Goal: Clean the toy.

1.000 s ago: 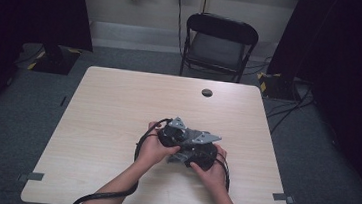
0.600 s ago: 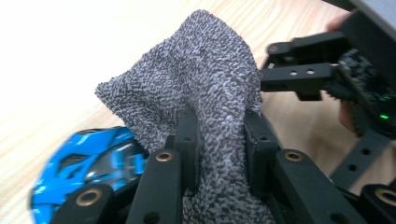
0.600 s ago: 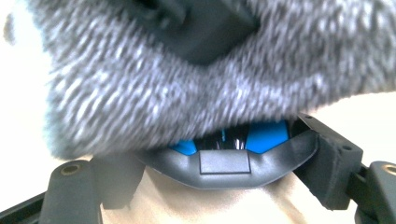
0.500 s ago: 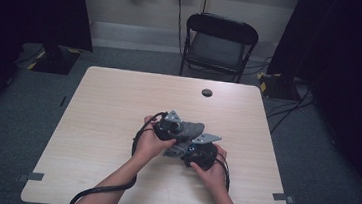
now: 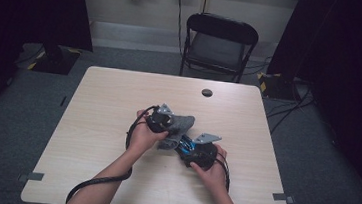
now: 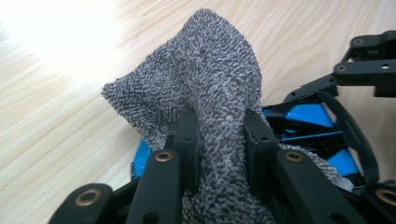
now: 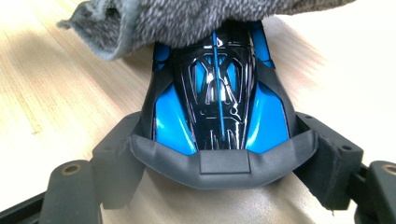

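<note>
A toy car (image 7: pixel 219 102) with a glossy blue and black body sits between the jaws of my right gripper (image 7: pixel 219 156), which is shut on its sides. A grey terry cloth (image 6: pixel 210 88) is pinched in my left gripper (image 6: pixel 219 133), and it drapes over the far end of the car (image 6: pixel 303 114). In the high view both hands meet at the middle of the table: the left gripper (image 5: pixel 167 123) with the cloth (image 5: pixel 183 124) is just above and left of the right gripper (image 5: pixel 195 152) with the car (image 5: pixel 188 144).
The light wooden table (image 5: pixel 115 90) has a small black round disc (image 5: pixel 207 92) near its far edge. A black folding chair (image 5: pixel 220 40) stands behind the table. A black cable (image 5: pixel 96 181) trails off the near edge from the left hand.
My left hand has drawn the cloth a little up and to the left across the car. The right hand and the car have stayed put.
</note>
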A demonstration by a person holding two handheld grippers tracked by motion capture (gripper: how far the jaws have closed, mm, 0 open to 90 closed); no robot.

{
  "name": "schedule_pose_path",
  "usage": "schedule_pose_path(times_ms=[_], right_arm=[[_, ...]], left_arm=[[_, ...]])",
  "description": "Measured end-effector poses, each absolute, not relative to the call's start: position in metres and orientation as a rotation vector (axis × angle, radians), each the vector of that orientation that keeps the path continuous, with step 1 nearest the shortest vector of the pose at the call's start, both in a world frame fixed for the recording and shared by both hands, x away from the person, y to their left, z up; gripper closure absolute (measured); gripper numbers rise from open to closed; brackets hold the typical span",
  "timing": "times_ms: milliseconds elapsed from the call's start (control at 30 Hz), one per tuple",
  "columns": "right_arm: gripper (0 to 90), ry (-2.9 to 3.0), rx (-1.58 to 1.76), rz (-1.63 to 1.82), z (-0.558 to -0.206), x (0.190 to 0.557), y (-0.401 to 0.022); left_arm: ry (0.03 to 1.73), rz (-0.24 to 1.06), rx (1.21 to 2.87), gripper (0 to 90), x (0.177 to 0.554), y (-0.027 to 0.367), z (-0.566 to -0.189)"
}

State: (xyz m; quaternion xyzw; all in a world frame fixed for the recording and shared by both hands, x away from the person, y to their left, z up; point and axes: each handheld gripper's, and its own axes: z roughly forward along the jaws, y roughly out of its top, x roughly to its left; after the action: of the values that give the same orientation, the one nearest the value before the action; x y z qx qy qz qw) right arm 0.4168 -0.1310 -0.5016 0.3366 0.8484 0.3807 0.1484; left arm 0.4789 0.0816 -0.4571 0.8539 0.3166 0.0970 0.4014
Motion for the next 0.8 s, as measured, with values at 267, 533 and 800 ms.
schedule_pose_path(times_ms=[267,533,800], right_arm=[[24.1,2.439,0.968,1.095,-0.502,0.417,-0.131],[24.0,2.439,0.966,1.095,-0.502,0.417,-0.131],[24.0,2.439,0.968,1.095,-0.502,0.417,-0.131]], left_arm=[[0.818,0.257,2.167,71.3,0.486,0.087,-0.458],[0.842,0.264,2.170,71.2,0.492,0.090,-0.460],[0.891,0.252,2.149,71.1,0.499,0.100,-0.465]])
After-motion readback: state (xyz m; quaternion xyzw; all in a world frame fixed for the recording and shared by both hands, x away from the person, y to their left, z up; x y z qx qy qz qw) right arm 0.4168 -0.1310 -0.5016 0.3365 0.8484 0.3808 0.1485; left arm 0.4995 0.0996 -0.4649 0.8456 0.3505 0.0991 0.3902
